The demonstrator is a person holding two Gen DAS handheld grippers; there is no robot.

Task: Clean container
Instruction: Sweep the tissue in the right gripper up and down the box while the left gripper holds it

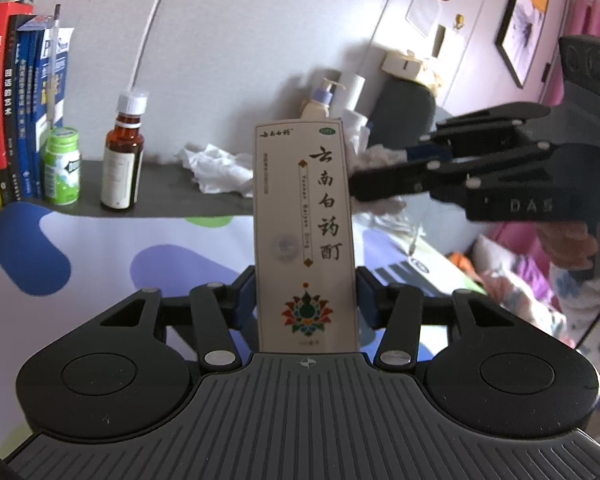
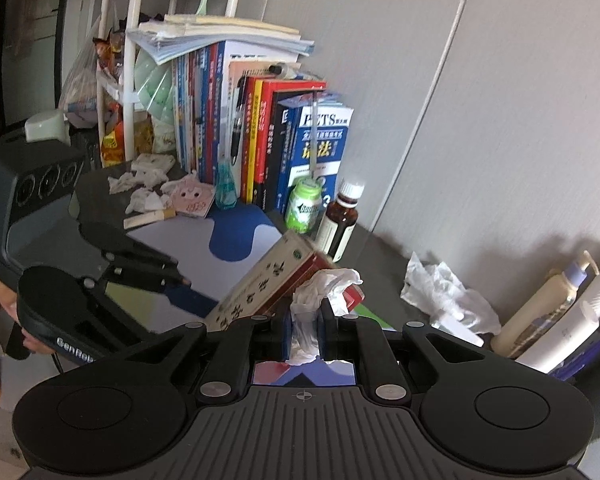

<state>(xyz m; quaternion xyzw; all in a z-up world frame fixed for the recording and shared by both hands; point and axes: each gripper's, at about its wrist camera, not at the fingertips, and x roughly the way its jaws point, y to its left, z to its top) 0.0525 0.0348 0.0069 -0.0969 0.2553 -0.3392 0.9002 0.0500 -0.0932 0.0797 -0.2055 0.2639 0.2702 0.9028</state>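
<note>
A tall cream medicine box (image 1: 304,220) with black Chinese lettering stands upright in my left gripper (image 1: 306,292), which is shut on its lower half. From the right, my right gripper (image 1: 374,172) reaches the box's upper right edge with a white tissue (image 1: 380,154). In the right wrist view the box (image 2: 268,280) lies tilted, its red end toward me. My right gripper (image 2: 306,320) is shut on the crumpled tissue (image 2: 324,284), which presses against that red end. The left gripper (image 2: 180,280), in a person's hand, holds the box's far end.
A brown glass bottle (image 1: 122,160) and a green bottle (image 1: 62,168) stand at the back left beside a row of books (image 1: 8,100). Crumpled tissues (image 1: 216,168) lie on the dark desk. A lotion pump bottle (image 2: 548,304) stands at the right, a white rack (image 2: 132,60) at the left.
</note>
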